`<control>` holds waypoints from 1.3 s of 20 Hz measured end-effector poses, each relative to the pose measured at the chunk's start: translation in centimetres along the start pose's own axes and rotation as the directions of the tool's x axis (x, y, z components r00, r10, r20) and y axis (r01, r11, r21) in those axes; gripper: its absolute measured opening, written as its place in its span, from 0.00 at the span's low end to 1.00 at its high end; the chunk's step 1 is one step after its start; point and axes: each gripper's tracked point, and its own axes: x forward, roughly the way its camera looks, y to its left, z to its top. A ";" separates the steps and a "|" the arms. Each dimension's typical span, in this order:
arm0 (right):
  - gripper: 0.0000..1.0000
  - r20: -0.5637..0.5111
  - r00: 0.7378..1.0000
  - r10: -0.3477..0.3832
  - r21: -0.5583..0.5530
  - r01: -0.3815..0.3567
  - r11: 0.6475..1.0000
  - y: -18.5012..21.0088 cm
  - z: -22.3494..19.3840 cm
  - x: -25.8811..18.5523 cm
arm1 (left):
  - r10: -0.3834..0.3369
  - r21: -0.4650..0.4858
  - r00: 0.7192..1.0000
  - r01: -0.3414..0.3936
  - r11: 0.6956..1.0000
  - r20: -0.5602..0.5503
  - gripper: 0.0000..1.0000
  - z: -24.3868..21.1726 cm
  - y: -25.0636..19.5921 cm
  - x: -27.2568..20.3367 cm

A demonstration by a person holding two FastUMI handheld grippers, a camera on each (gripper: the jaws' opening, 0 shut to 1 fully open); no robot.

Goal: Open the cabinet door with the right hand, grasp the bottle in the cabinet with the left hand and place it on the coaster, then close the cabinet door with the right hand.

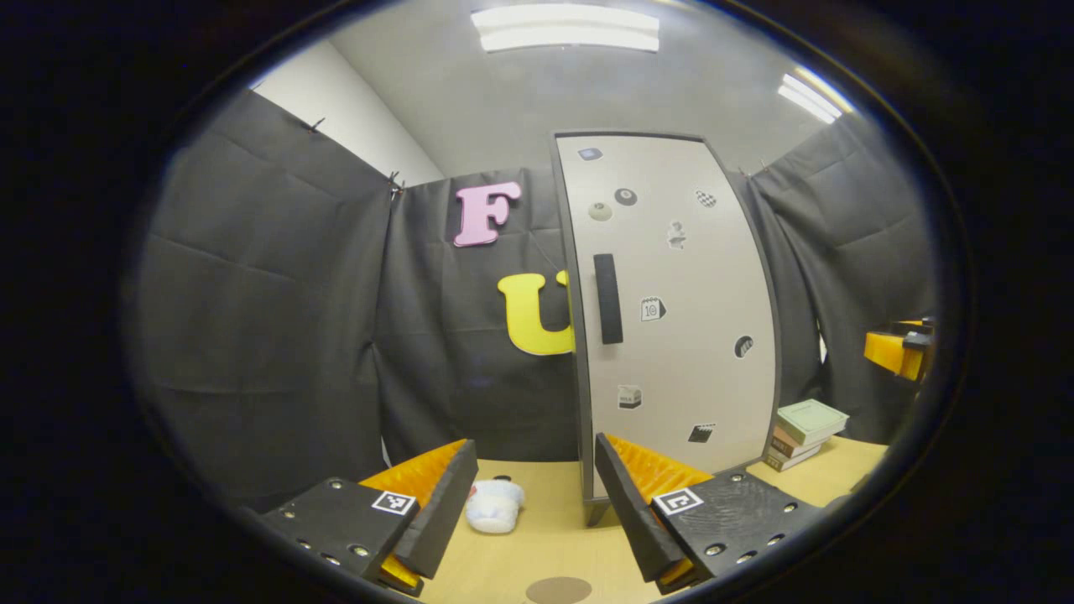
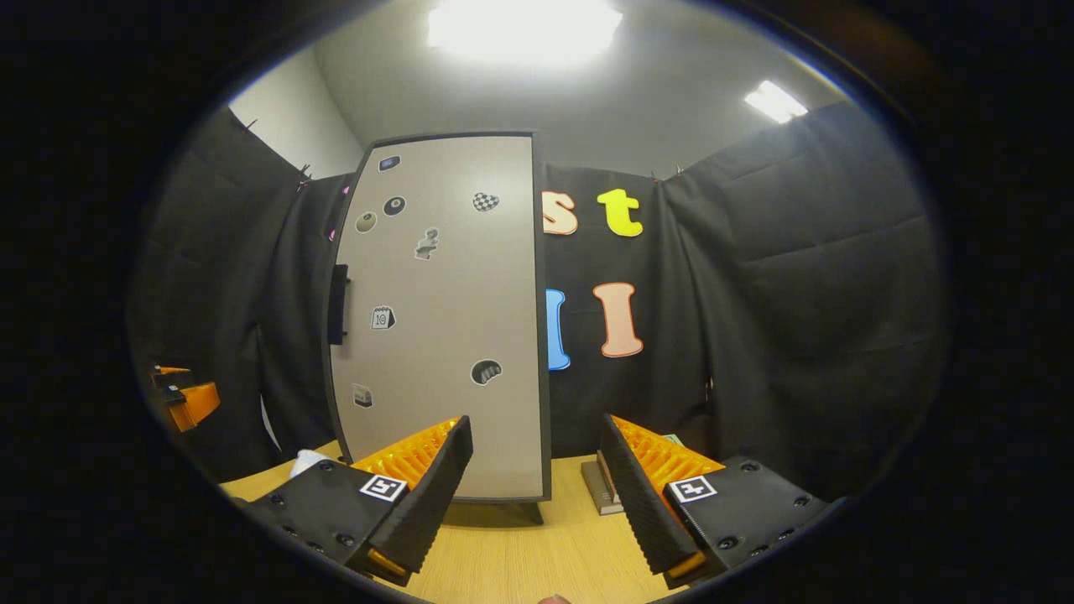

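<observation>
**Task not started: door shut, both grippers idle**

Cabinet door [image 1: 671, 310] is closed in both views, dark handle [image 1: 607, 299] on its left edge untouched. So nothing looks done: opening, bottle pick, placing on coaster, closing are all left. Bottle can't be seen, presumably behind the shut door. Coaster [image 1: 558, 590], a brown round disc, lies on the table [image 1: 545, 520] at the bottom edge of the left gripper view, near that gripper and bare.

Left gripper [image 1: 537, 503] hangs low over the table, level, pointing at the cabinet's left edge, fingers spread wide with nothing between them. A small white object [image 1: 493, 506] sits on the table just beyond its left finger; can't tell what it is. Stack of books [image 1: 801, 432] sits beside the cabinet's right side.

Right gripper [image 2: 535, 495] is also low and level, facing the door's right part, well apart from the handle, fingers released and empty. My read: it needs to shift left toward the handle first.
</observation>
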 end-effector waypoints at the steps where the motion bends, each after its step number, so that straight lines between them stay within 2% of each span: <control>1: 0.97 0.000 1.000 0.000 0.001 0.000 1.000 0.0 0.0 0.0 | -0.001 0.001 1.000 0.001 1.000 0.001 0.87 0.1 -0.1 0.0; 9: 0.98 0.003 1.000 0.008 0.001 -0.008 1.000 0.1 -0.1 0.2 | -0.010 0.005 1.000 0.010 1.000 0.015 0.88 0.9 -1.0 0.1; 16: 0.97 0.013 0.998 0.061 0.007 -0.061 0.998 2.2 1.3 2.0 | 0.007 0.013 1.000 -0.007 1.000 0.012 0.88 0.7 0.1 -0.4; 20: 0.97 0.030 0.991 0.132 0.018 -0.132 0.991 5.4 3.5 4.4 | 0.045 0.026 0.999 -0.045 0.999 0.001 0.87 -0.1 2.2 -1.0; 26: 0.96 0.015 0.960 0.279 0.061 -0.279 0.958 13.1 5.9 8.8 | 0.150 0.048 0.988 -0.149 0.988 -0.024 0.85 -1.2 7.8 -3.7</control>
